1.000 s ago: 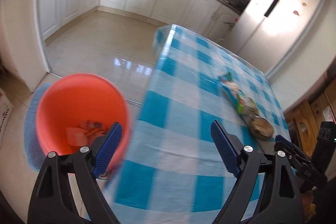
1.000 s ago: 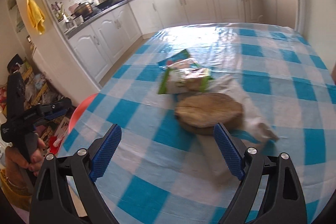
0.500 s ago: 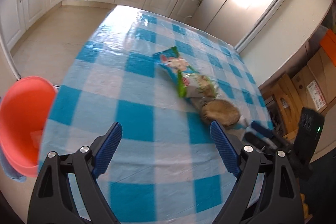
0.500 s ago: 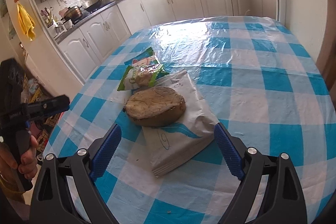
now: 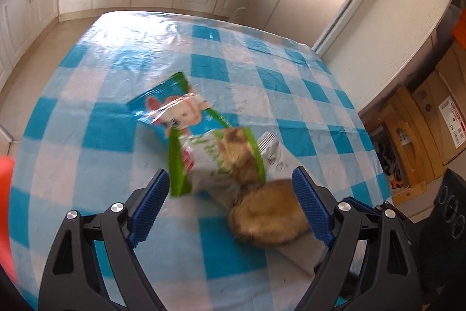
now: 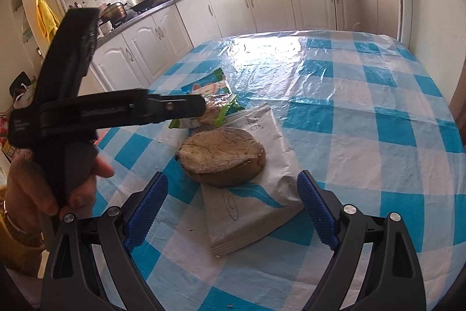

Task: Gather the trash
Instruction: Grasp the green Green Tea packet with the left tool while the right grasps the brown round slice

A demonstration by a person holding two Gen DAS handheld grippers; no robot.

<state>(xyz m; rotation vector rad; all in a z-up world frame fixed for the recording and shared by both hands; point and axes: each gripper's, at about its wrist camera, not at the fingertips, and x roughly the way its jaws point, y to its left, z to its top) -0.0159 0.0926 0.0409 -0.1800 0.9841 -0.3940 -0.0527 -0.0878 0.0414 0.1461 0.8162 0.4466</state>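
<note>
Both spread wide and empty above the checked worktop (image 6: 364,118): left tool (image 5: 231,196) with the green snack wrapper (image 5: 215,156) at 12 o'clock, right tool (image 6: 230,201) with the round brown cake (image 6: 222,155) at 12.

On the blue-and-white checked plastic tablecloth (image 6: 364,95), the round brown fibrous disc (image 6: 222,155) sits on the flat white paper packet (image 6: 256,194), toward the table's near edge. Just behind it, toward the far edge, the green crinkled snack wrapper (image 5: 215,156) overlaps the blue cartoon-printed wrapper (image 5: 174,110).
</note>
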